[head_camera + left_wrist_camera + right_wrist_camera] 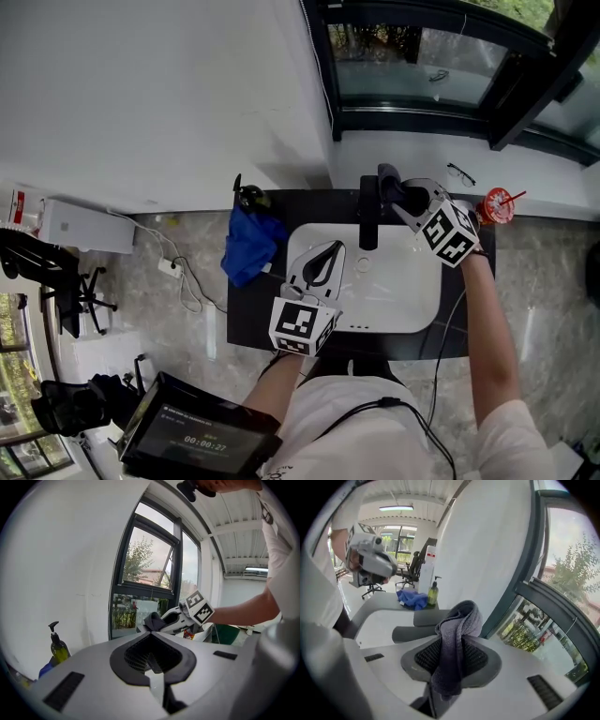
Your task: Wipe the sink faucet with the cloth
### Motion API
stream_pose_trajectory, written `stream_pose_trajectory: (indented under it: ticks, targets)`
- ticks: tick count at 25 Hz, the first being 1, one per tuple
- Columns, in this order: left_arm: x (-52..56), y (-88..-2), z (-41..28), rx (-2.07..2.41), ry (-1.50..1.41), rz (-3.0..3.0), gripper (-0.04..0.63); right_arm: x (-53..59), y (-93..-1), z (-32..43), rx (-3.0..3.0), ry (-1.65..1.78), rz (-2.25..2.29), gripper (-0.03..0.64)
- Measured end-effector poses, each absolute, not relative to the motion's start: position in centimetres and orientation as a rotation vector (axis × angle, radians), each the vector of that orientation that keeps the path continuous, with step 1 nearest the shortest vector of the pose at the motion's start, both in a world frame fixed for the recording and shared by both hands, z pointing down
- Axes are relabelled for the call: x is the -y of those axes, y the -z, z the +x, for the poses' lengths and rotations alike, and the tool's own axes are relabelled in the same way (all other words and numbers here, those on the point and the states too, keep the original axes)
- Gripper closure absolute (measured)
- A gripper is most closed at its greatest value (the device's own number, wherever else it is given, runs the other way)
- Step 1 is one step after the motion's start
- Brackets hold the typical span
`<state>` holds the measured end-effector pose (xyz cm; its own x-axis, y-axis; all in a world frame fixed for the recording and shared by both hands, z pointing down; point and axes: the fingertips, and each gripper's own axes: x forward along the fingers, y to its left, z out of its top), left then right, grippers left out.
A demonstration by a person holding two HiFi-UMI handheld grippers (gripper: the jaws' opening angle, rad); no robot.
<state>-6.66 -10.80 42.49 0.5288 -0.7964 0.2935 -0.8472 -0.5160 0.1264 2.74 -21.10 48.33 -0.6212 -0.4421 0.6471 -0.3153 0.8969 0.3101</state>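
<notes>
A black faucet stands at the back rim of the white sink. My right gripper hovers just right of and above the faucet, shut on a dark grey cloth. In the right gripper view the cloth hangs folded between the jaws, over the sink. My left gripper is held over the sink's left side, its jaw tips together with nothing in them. The left gripper view shows the right gripper with the cloth ahead.
A blue rag and a soap bottle sit on the dark counter left of the sink. A red cup and glasses lie at the back right. The window is behind the counter.
</notes>
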Motion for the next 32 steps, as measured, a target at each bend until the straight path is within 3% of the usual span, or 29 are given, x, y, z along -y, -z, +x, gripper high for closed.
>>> stream_pose_trajectory:
  ticks: [14,19,32]
  targets:
    - [10.3,-42.3,-6.8,1.390,-0.288,2.515,0.601,13.8,-43.8,1.6,2.627,-0.098,0.428,0.509]
    - [9.9,-42.5,-7.0,1.401,-0.289,2.508,0.601,9.5,-47.0,0.1,2.557,-0.205,0.152,0.509]
    - [9.7,-42.8,-7.5,1.406,-0.304,2.500,0.601,10.6,-52.1,-0.6,2.296,-0.363,-0.098,0.509]
